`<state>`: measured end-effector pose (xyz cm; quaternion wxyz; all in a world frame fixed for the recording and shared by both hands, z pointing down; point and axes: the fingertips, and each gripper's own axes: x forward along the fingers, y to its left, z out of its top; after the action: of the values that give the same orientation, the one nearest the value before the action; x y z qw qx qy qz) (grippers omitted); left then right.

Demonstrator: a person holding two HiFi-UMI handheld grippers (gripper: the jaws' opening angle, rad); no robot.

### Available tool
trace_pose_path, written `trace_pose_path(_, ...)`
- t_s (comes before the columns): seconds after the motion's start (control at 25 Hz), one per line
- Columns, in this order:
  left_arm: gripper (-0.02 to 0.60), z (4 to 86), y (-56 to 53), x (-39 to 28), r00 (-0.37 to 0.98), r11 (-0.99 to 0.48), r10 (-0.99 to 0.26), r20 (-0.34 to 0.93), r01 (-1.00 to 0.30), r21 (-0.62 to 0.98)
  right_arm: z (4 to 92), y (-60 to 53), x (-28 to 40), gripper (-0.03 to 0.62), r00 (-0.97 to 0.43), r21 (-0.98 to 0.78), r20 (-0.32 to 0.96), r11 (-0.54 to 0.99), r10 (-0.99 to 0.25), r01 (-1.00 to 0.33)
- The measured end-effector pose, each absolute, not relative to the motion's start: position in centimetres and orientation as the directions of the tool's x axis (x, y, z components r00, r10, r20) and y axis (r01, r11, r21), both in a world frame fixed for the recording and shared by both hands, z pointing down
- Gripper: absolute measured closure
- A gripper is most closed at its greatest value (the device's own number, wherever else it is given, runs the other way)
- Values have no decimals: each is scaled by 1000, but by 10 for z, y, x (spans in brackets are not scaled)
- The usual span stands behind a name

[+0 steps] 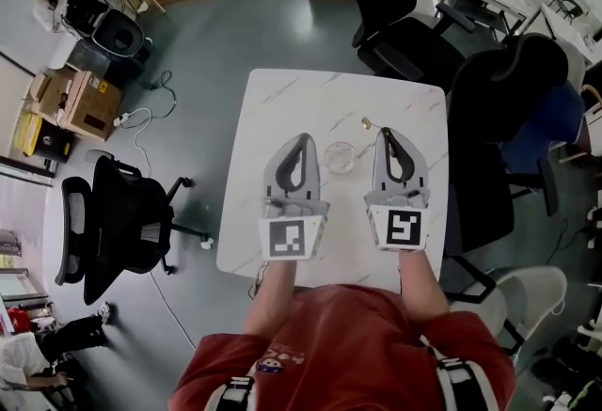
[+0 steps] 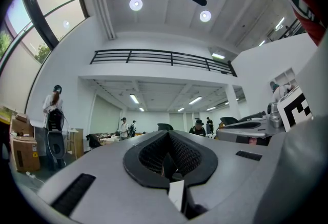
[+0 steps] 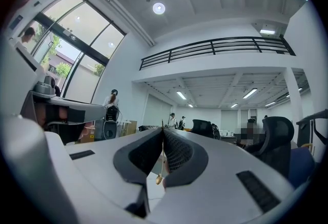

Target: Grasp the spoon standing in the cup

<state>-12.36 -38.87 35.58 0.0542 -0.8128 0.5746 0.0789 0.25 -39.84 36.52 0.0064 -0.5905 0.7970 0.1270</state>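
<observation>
A clear glass cup (image 1: 340,157) stands on the white marble table (image 1: 282,99), between my two grippers, with nothing showing inside it. My right gripper (image 1: 384,131) (image 3: 163,130) is shut on a thin golden spoon (image 1: 367,124) (image 3: 159,178). Its handle is pinched at the jaw tips, and its bowl hangs free just beyond the cup's far right side. My left gripper (image 1: 302,138) (image 2: 167,133) lies to the left of the cup with its jaw tips together and nothing between them. Both grippers point away from me, slightly upward.
Black office chairs stand left of the table (image 1: 113,221), behind it (image 1: 400,14) and close to its right edge (image 1: 513,118). Cardboard boxes (image 1: 75,103) and cables lie on the floor at the left. People stand far off across the room.
</observation>
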Motion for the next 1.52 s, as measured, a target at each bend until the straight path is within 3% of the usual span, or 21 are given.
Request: trace_pose_path(1.52,572,346,-386,-121,330,-335,-921,-209,-942,-11,359,-398,6,577,-308,174,-175,279,-935,-944)
